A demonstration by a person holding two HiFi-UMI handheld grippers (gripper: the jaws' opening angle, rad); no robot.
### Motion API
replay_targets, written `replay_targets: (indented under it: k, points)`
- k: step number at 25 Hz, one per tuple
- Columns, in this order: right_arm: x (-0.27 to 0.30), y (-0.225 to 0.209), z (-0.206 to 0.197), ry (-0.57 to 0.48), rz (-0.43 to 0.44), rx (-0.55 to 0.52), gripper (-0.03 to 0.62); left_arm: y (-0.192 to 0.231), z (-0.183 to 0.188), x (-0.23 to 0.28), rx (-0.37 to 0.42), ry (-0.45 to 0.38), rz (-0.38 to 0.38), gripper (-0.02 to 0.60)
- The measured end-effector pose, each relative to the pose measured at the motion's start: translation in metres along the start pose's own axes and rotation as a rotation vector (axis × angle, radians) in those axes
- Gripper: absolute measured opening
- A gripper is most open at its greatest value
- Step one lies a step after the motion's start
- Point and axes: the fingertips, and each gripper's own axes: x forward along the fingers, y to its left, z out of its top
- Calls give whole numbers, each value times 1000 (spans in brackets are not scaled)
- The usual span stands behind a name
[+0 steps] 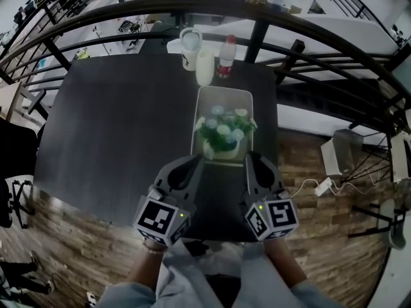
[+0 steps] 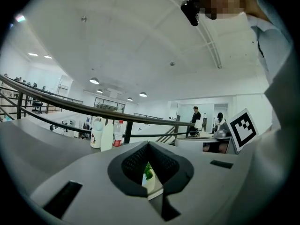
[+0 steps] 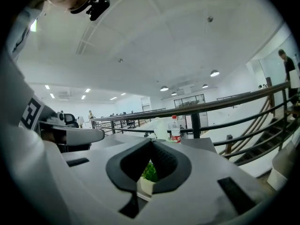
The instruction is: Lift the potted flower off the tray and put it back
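Note:
The potted flower (image 1: 223,133), pale blooms over green leaves in a cream pot, stands at the near end of a white tray (image 1: 225,96) on the dark table (image 1: 128,120). My left gripper (image 1: 195,164) is shut just left of the pot, and my right gripper (image 1: 252,160) is shut just right of it. Nothing lies between either pair of jaws. Whether their tips touch the pot I cannot tell. In the left gripper view the closed left gripper (image 2: 149,145) shows the pot (image 2: 148,176) under its tip. The right gripper (image 3: 151,142) shows the pot's leaves (image 3: 150,172) the same way.
Behind the tray stand a white jug (image 1: 190,47), a pale tumbler (image 1: 205,67) and a red-labelled bottle (image 1: 226,57). A curved black railing (image 1: 308,27) runs round the table's far and right sides. The table's near edge lies under my hands. People stand in the distance.

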Motion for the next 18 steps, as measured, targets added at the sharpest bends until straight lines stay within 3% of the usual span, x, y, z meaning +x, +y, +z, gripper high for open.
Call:
replay_targets:
  k: [7, 18]
  points:
    - [-15, 14, 22, -46, 41, -33, -3, -9, 23, -19, 9, -32, 22, -2]
    - [-22, 36, 34, -66, 105, -81, -3, -14, 30, -36, 19, -40, 21, -2]
